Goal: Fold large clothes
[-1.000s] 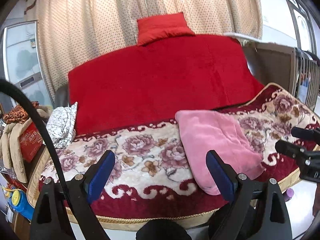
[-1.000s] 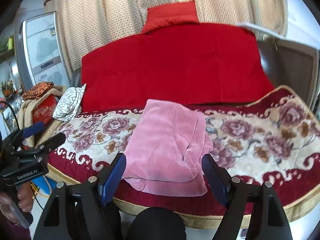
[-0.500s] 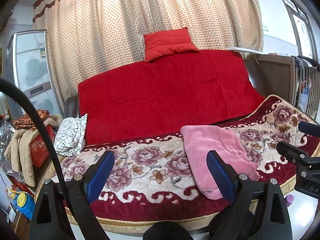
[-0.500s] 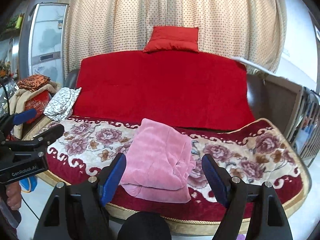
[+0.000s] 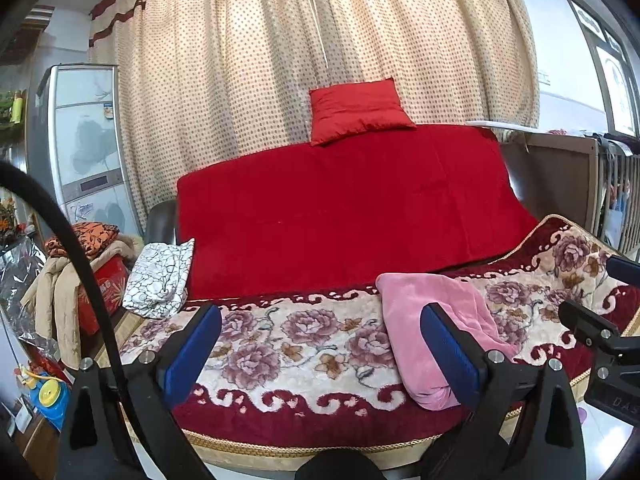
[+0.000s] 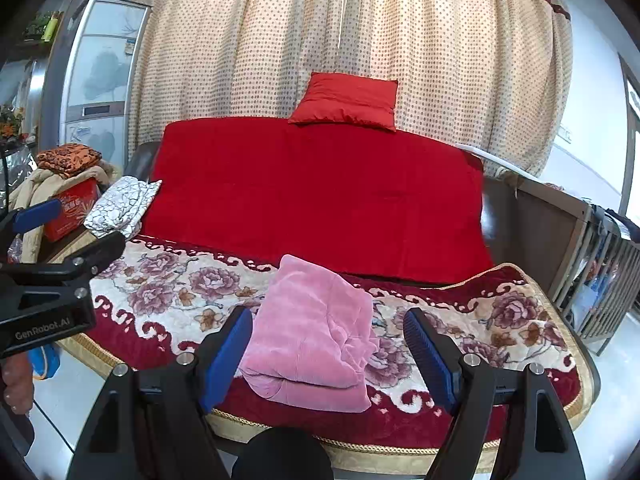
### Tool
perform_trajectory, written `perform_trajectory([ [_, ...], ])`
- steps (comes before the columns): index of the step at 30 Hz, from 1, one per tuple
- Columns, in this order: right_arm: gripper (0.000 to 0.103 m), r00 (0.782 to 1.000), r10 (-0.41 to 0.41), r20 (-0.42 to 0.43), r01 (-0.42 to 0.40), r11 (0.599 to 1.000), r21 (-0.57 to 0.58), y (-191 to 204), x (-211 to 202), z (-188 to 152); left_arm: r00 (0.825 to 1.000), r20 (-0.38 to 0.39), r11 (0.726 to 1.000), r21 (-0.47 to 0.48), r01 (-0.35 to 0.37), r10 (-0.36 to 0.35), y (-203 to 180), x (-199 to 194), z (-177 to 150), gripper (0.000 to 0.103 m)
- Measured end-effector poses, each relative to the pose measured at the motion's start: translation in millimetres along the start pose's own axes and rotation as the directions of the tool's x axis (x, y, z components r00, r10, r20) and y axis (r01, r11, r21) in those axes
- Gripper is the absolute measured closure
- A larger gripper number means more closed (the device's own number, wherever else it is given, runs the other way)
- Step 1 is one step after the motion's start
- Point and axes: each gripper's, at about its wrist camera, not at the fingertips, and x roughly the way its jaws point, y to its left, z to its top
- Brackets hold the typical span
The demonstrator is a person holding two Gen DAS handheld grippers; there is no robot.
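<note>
The left gripper (image 5: 320, 344) points slightly downward, its blue-padded jaws opening with nothing between them. The right gripper (image 6: 328, 344) is tilted likewise, jaws spread wide and empty. A hand (image 6: 16, 384) grips the left gripper's handle from below, fingers curled around it.

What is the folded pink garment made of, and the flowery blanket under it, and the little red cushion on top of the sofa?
The folded pink garment looks like soft fleece or velour: fine ribs, matte fuzzy surface. The flowery blanket seems a thick plush, with a short pile, rose print and gold braid edge. The little red cushion looks like satin, since its creases shine, though that is a guess.
</note>
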Motion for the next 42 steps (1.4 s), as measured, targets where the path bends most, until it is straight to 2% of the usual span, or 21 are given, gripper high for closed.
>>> perform_trajectory([
  [9,0.022,1.0,-0.018,-0.02,0.018,1.0,-0.002,2.3,-0.3,-1.1,0.999,-0.022,0.999,0.005,-0.05,0.05,2.8,9.4,-8.1,0.003],
  [14,0.022,0.999,0.002,-0.052,-0.001,1.0,0.015,0.3,5.7,-5.4,0.997,-0.032,0.997,0.006,-0.074,0.074,4.0,11.9,-11.1,0.003],
  [18,0.022,0.999,0.002,-0.044,-0.001,1.0,0.014,0.4,3.5,-5.4,0.996,-0.024,0.996,0.005,-0.09,0.09,4.9,9.9,-10.8,0.003],
  [42,0.022,0.997,0.017,-0.072,-0.014,0.999,0.045,-3.4,6.6,-4.4,0.992,-0.013,0.992,0.017,-0.124,0.124,5.6,7.3,-9.5,0.003],
])
